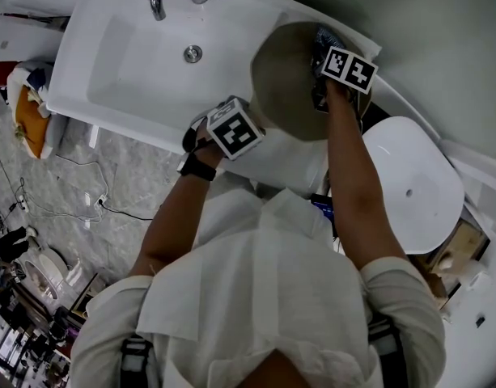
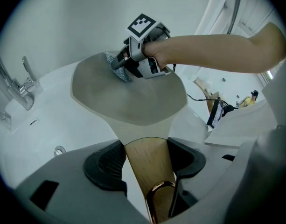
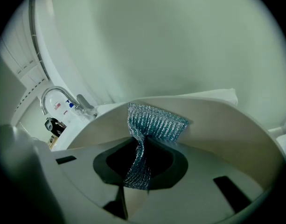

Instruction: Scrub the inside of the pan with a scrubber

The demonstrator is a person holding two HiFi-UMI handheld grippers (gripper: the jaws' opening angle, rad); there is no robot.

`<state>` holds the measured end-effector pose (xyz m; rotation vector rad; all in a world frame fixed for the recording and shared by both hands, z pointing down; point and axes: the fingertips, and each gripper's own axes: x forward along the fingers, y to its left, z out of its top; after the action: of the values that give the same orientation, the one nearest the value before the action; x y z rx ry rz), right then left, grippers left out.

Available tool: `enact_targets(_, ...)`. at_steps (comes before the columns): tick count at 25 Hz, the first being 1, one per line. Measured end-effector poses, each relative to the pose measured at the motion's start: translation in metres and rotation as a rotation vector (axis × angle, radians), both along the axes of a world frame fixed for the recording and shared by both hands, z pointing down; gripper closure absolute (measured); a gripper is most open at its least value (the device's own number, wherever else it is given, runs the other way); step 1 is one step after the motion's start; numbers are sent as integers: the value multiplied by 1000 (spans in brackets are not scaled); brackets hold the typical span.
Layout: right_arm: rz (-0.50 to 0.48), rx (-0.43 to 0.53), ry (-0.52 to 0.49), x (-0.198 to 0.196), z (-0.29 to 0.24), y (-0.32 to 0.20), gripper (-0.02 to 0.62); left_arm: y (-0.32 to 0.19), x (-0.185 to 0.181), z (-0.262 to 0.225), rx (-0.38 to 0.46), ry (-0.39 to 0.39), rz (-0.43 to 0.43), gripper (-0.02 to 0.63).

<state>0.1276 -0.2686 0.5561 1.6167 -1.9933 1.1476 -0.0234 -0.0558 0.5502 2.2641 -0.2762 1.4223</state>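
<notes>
- The pan (image 1: 284, 79) is over the far right end of the sink (image 1: 126, 71), at about 1 o'clock in the head view. Its inside faces up.
- The left gripper (image 2: 147, 162) has its fingers (image 2: 105, 164) closed on the pan's wooden handle (image 2: 149, 171). It holds the pan steady.
- The right gripper (image 3: 140, 167) has its fingers (image 3: 113, 161) almost shut. They pinch the shiny blue scrubber (image 3: 154, 122).
- The scrubber lies on the inside of the pan, near the edge at about 2 o'clock in the head view.
- The scrubbing looks under way. I see no dirt inside, so I cannot tell how much is done. The side near 7 o'clock may need a rub too.
</notes>
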Motion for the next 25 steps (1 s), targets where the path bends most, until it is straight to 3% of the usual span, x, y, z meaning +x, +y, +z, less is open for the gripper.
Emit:
enact_targets(4,36,-9,49,18,0,13,541,0,0,0,-2,-2,-3,331)
enact_targets(7,-47,-42,165,24,1,29,541,0,0,0,0,1,-2,331)
enact_targets(10,-298,-67,364,17,-3,45,541,0,1,-1,2,7,-2,331)
enact_targets(14,-765,-104,653,7,-9,58,541,-1,2,1,-6,11,2,331)
enact_targets(21,-1338,-213,804,3,-11,49,541,-3,2,2,-16,-2,19,331)
enact_targets(25,-1569,-271,862,-16,1,55,541,-3,1,1,-27,-7,16,331)
